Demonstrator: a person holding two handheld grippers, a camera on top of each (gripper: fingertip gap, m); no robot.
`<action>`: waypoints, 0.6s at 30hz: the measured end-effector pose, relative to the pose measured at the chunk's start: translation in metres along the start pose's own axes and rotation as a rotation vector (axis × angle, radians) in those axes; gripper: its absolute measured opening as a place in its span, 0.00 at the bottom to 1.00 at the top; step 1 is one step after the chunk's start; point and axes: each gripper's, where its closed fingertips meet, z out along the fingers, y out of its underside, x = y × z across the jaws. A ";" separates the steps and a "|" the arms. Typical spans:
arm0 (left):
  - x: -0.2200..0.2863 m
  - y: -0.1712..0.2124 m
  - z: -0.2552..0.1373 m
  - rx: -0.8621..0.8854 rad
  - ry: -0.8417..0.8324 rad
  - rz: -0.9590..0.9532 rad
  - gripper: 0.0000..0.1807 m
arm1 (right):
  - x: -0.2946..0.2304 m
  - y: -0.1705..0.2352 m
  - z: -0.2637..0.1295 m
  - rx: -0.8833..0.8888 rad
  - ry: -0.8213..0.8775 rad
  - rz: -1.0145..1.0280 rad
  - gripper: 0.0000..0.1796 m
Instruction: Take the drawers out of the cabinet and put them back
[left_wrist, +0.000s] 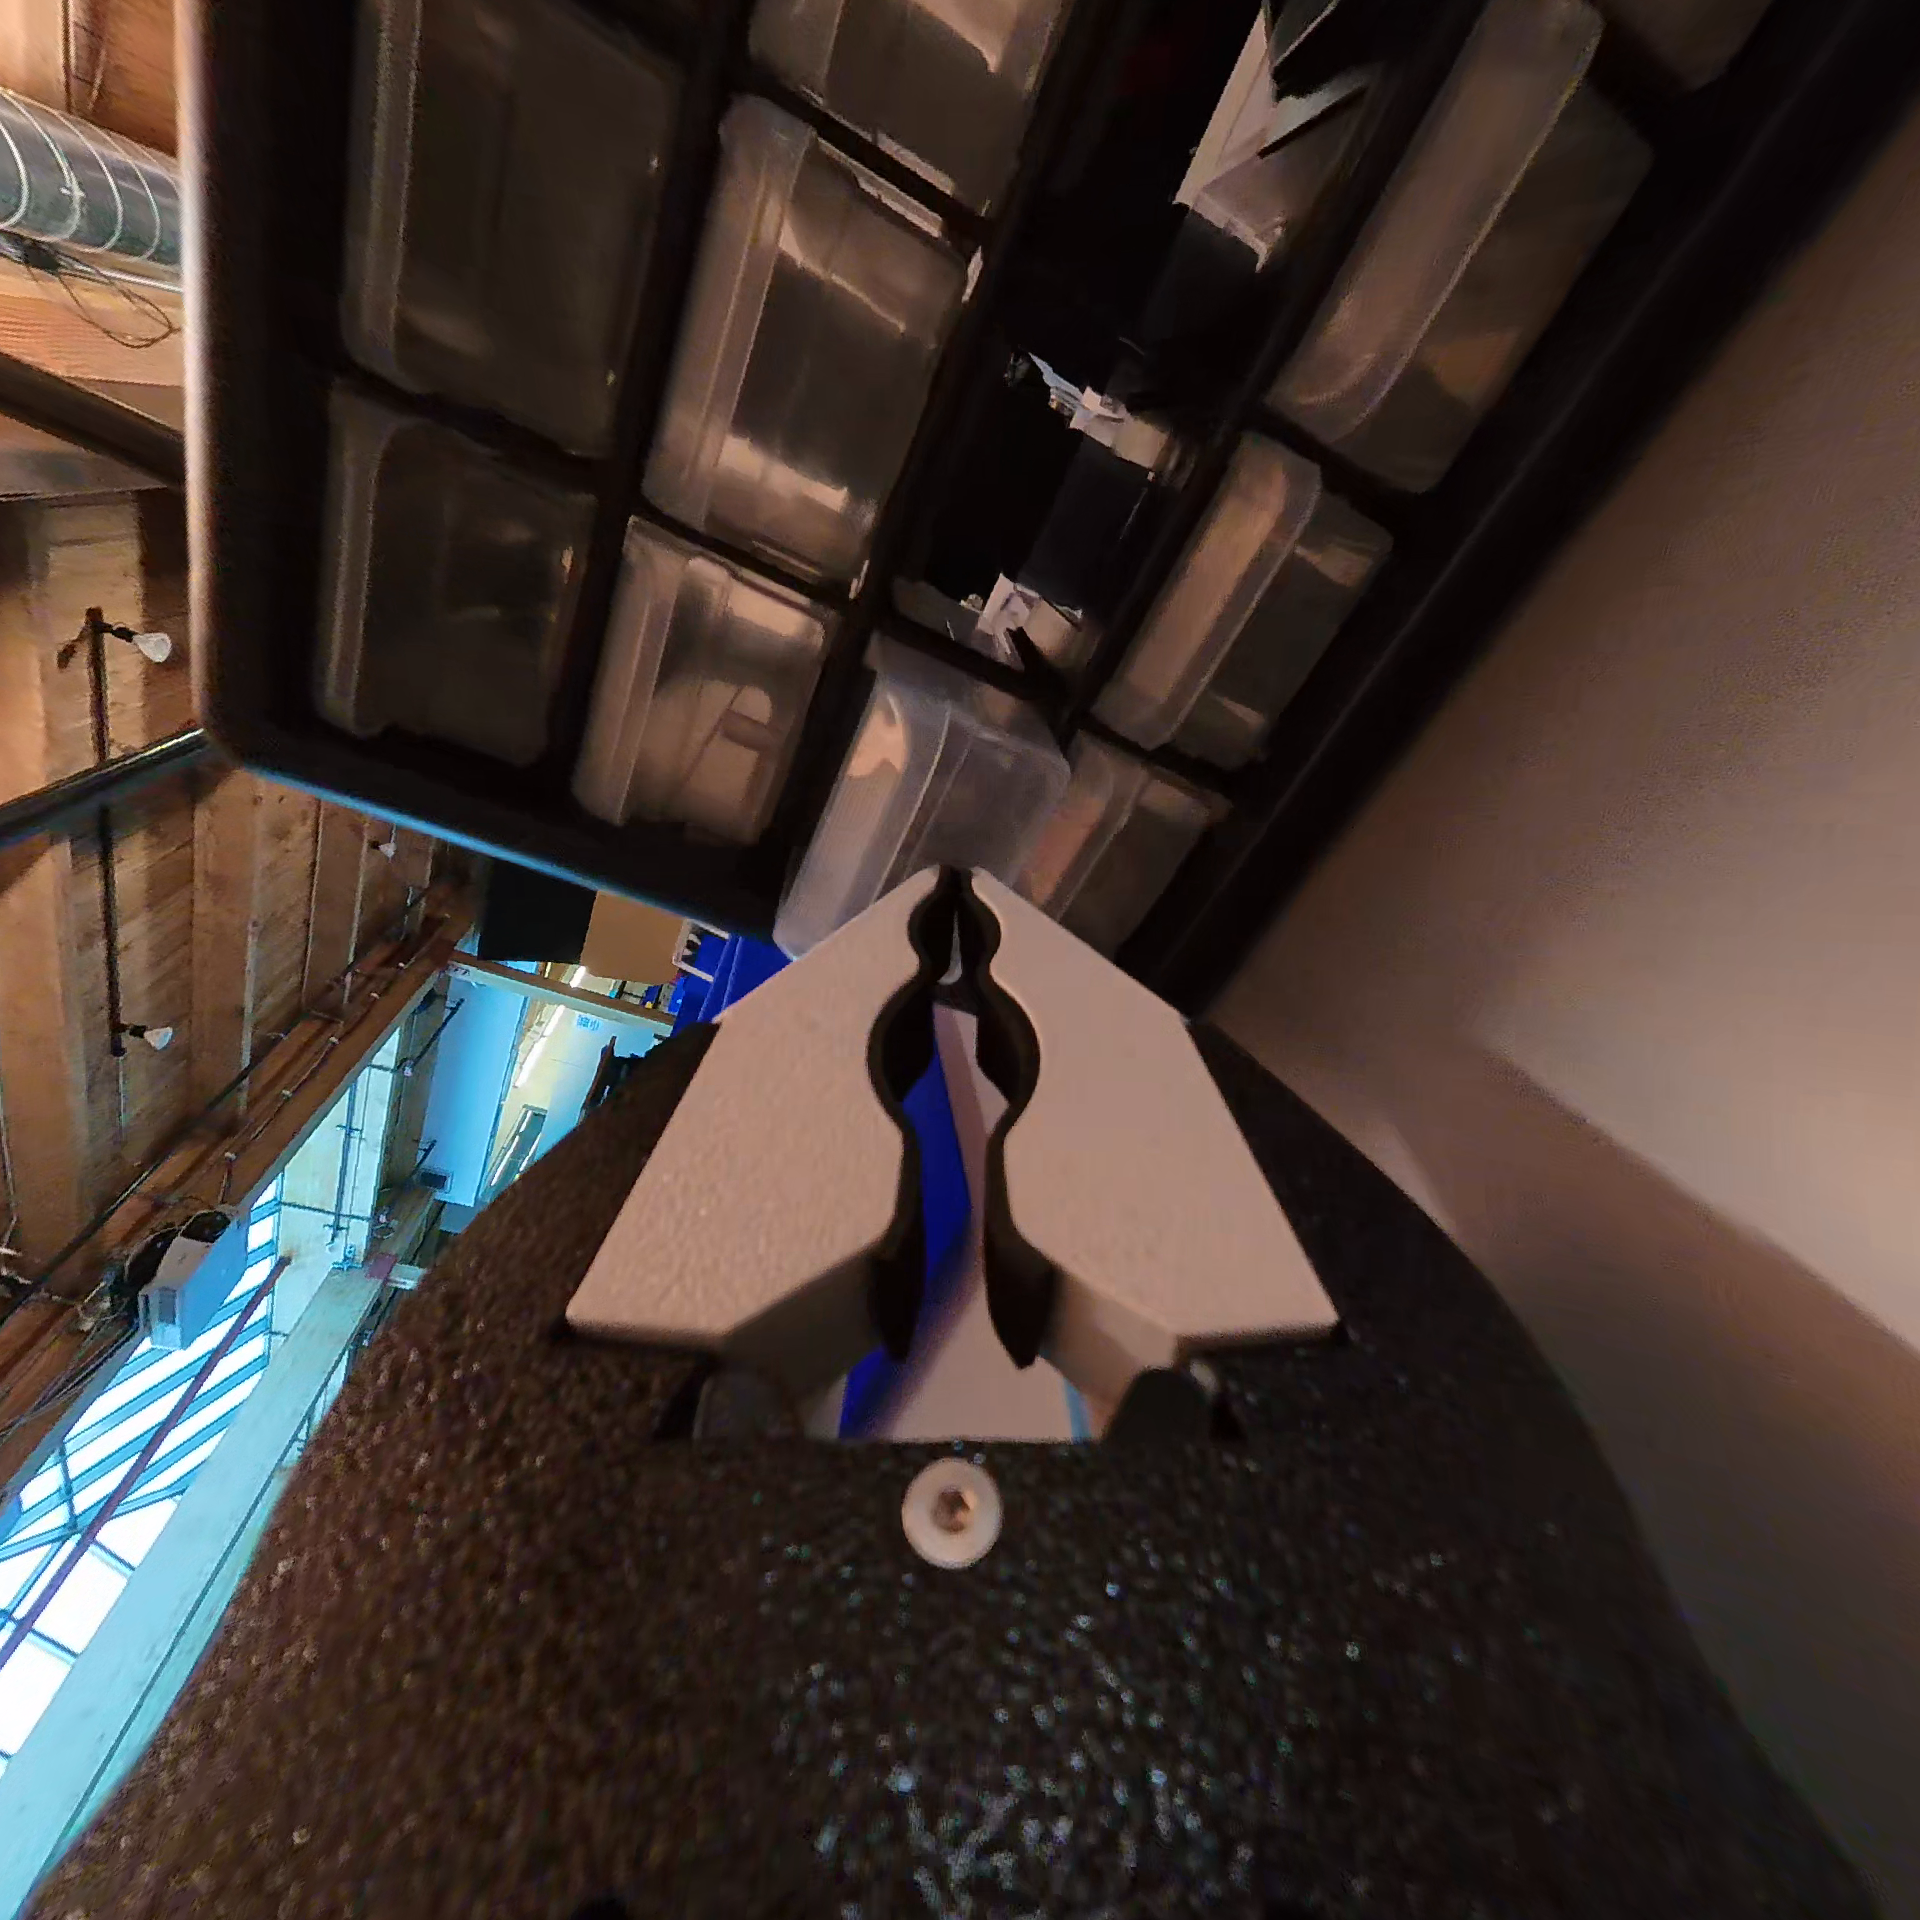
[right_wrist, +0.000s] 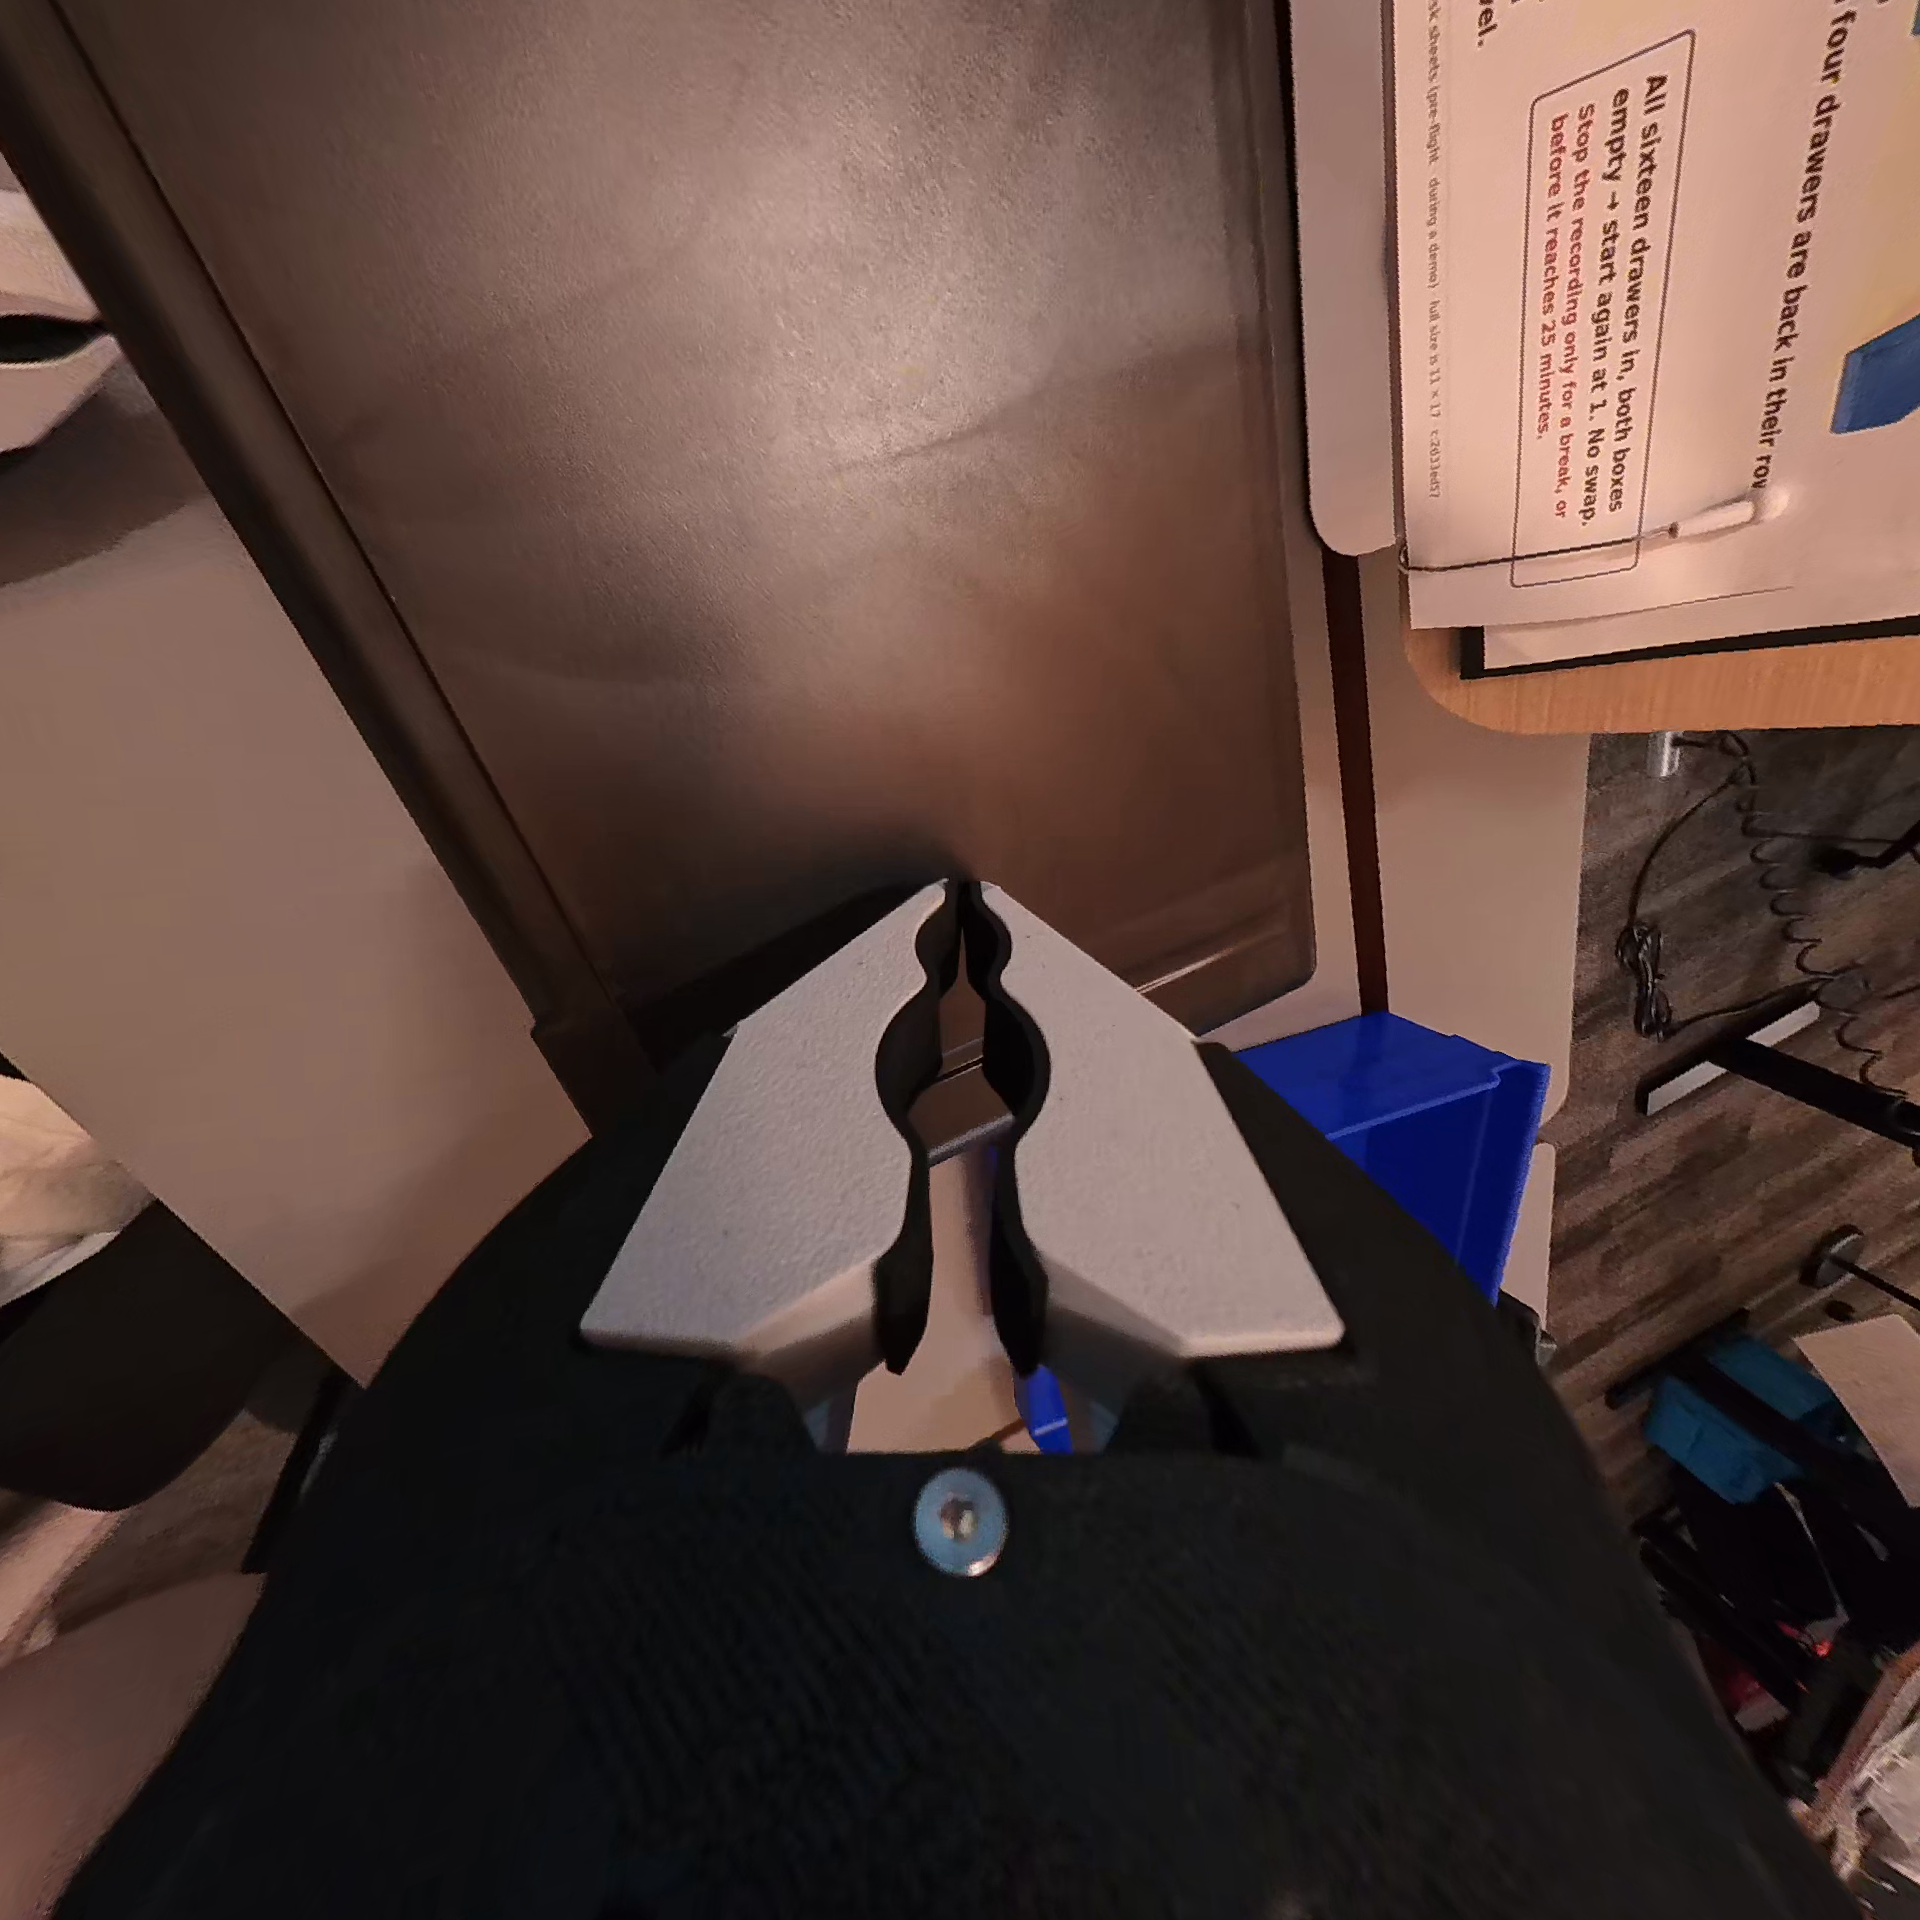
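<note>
Left gripper (left_wrist: 951, 883): jaws together, tips at the front lip of a clear drawer (left_wrist: 925, 790) in the near row of the black cabinet (left_wrist: 260, 416); whether plastic is pinched cannot be told. That drawer sits proud of its neighbours; two slots farther in stand empty. Right gripper (right_wrist: 961, 894): jaws together on nothing, tips against the cabinet's dark side panel (right_wrist: 779, 416), apparently bracing it. A blue bin (right_wrist: 1434, 1122) stands beside. Recommendation: keep the brace firm and draw straight along the slot, level, to avoid jamming.
</note>
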 end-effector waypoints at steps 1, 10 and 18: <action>-0.001 -0.002 0.005 0.002 0.002 0.002 0.00 | 0.000 0.000 0.000 -0.004 0.004 -0.003 0.00; -0.001 -0.004 0.033 0.009 0.037 -0.025 0.00 | 0.000 0.000 0.000 0.009 -0.017 0.016 0.00; -0.002 -0.005 0.019 0.053 0.059 -0.066 0.00 | 0.000 0.000 0.000 -0.017 -0.032 0.014 0.00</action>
